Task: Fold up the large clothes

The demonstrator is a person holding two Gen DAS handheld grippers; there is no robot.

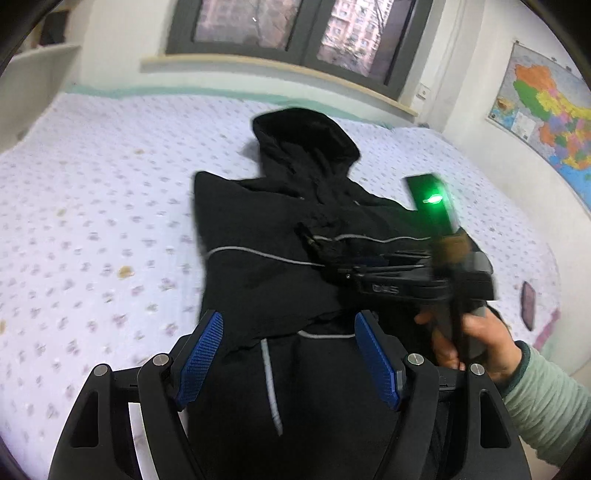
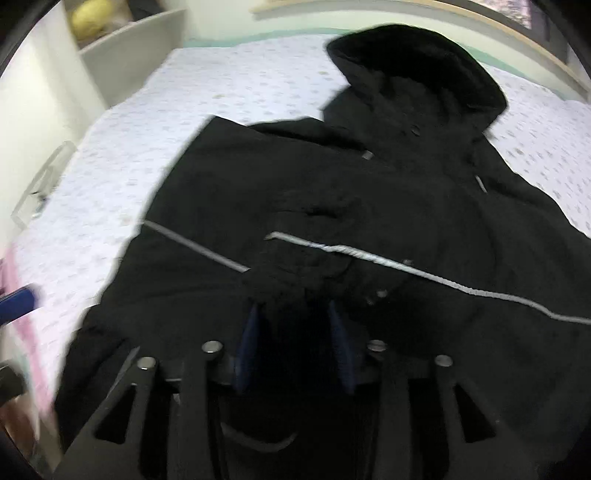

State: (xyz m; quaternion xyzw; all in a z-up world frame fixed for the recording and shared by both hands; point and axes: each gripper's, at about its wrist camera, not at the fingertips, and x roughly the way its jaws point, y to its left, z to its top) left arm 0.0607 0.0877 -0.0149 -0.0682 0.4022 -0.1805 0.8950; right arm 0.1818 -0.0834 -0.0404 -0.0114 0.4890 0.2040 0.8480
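From the left wrist view, the left gripper (image 1: 288,354) hangs with its blue pads (image 1: 201,360) spread wide apart, nothing between them but the near part of the black jacket (image 1: 258,229) lying below. The jacket stretches away ahead of it across the dotted bedsheet (image 1: 92,206), hood (image 1: 306,133) farthest off toward the window (image 1: 291,29). Ahead and to the right, the right gripper (image 1: 334,254) reaches sideways over the jacket, held by a hand (image 1: 476,336) in a pale green sleeve (a green light glows on its top). A map (image 1: 546,114) hangs on the far right wall.

From the right wrist view, the right gripper (image 2: 295,314) has its pads (image 2: 248,343) close in on a bunched fold of black jacket (image 2: 332,177) cloth, clamped on it. A grey stripe (image 2: 406,266) runs across just ahead.
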